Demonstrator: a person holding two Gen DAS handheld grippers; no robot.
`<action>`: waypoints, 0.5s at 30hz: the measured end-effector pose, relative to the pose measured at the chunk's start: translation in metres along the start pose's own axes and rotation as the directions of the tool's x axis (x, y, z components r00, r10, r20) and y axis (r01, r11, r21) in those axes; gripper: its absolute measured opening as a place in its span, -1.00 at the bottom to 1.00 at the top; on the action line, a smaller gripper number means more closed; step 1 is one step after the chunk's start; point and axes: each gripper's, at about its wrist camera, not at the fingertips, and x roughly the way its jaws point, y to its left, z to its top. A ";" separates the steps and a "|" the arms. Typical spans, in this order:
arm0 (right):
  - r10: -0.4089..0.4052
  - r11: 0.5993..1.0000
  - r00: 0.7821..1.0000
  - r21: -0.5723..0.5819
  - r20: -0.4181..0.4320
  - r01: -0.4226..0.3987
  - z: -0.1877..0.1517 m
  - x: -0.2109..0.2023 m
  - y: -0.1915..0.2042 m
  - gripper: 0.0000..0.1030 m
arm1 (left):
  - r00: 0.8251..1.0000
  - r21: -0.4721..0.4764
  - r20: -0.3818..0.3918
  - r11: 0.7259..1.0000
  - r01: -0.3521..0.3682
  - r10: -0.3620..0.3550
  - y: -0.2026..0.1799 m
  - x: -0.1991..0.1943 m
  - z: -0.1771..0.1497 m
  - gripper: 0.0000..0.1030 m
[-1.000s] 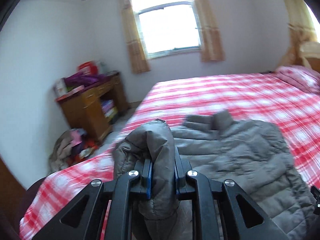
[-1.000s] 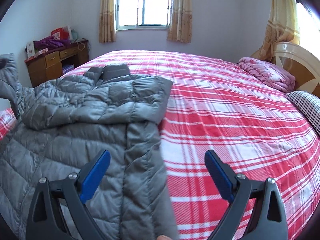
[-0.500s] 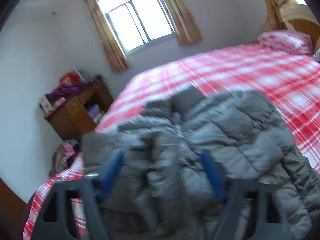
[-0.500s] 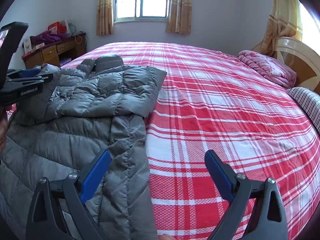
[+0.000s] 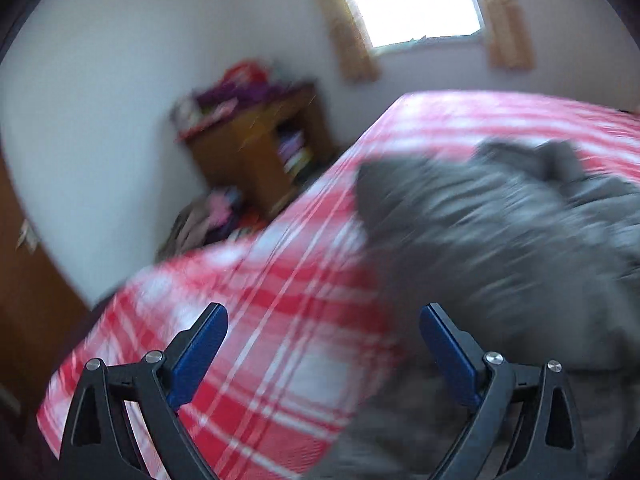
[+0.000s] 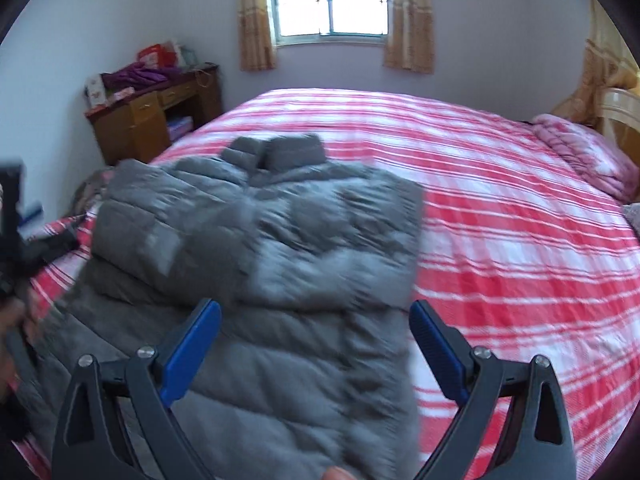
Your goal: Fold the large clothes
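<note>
A grey puffer jacket [image 6: 280, 232] lies flat on the red plaid bed [image 6: 500, 240], collar toward the window, both sleeves folded across its chest. My right gripper [image 6: 313, 306] hangs open above the jacket's lower half with nothing between its blue pads. My left gripper [image 5: 322, 312] is over bare bedspread [image 5: 280, 340] near the bed's left corner. Its jaws are opening, nothing is between them, and the blurred jacket [image 5: 500, 232] lies to its right. In the right wrist view the left tool's black frame [image 6: 16, 216] shows at the left edge, held by a hand.
A wooden desk [image 6: 152, 120] piled with clutter stands by the wall left of the bed. Clothes [image 5: 208, 216] are heaped on the floor beside it. A pink quilt [image 6: 580, 152] and a headboard [image 6: 620, 112] are at the far right.
My left gripper let go of the grey sleeve, opened wide and swung left and down off the jacket. The sleeve now lies across the chest. My right gripper moved over the jacket's middle.
</note>
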 end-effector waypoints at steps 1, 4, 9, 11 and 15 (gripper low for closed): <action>0.023 1.000 1.000 0.002 -0.006 -0.023 0.006 0.008 0.008 0.88 | 0.999 -0.013 -0.035 1.000 -0.021 0.021 0.004 0.013 -0.006 0.89; 0.061 0.998 0.997 -0.007 -0.043 -0.062 0.017 0.037 0.027 0.88 | 0.994 0.001 -0.074 0.996 -0.085 0.085 -0.002 0.035 -0.021 0.89; 0.028 0.999 0.991 -0.030 -0.133 -0.032 0.019 0.086 0.048 0.42 | 0.981 -0.022 -0.155 0.992 -0.122 0.118 0.000 0.060 -0.026 0.89; 0.074 0.996 0.985 -0.030 -0.158 -0.080 0.014 0.094 0.053 -0.29 | 0.978 -0.031 -0.165 0.990 -0.136 0.129 0.002 0.062 -0.027 0.89; 0.064 0.997 0.991 -0.022 -0.119 -0.068 0.007 0.084 0.048 -0.71 | 0.975 -0.028 -0.160 0.986 -0.162 0.156 0.002 0.063 -0.027 0.90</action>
